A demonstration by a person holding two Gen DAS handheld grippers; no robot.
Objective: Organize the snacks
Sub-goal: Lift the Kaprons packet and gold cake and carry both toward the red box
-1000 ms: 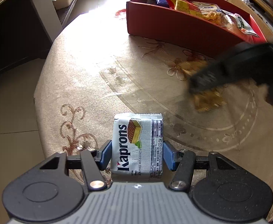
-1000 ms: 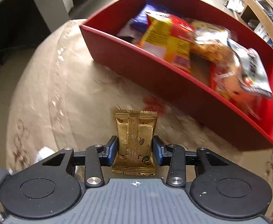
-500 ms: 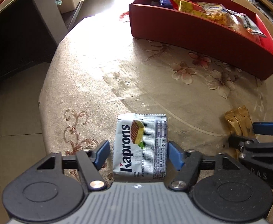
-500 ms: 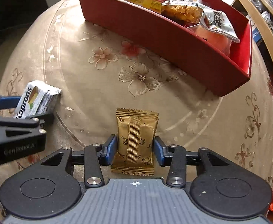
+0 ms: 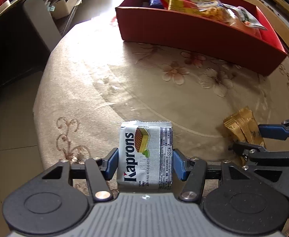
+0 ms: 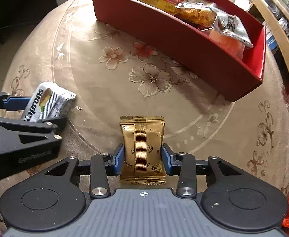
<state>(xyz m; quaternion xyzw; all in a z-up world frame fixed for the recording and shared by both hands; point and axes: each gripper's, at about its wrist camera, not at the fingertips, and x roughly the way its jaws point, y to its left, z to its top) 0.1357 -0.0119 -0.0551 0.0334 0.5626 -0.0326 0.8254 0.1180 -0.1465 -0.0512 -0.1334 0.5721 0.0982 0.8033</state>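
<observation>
The left tool [image 5: 145, 163] pinches the Kaprons wafer pack [image 5: 146, 154]; the right tool [image 6: 142, 159] pinches the gold packet [image 6: 142, 148]. The red box [image 6: 164, 29] ahead looks crowded, so either packet, seemingly thinly gripped, might slip or snag.

A round worktop [image 5: 105, 75] under a beige flowered cloth catches bright daylight at its far edge, with pale floor tiles [image 5: 12, 138] left of it and wooden shelving [image 6: 278, 25] to its right.
</observation>
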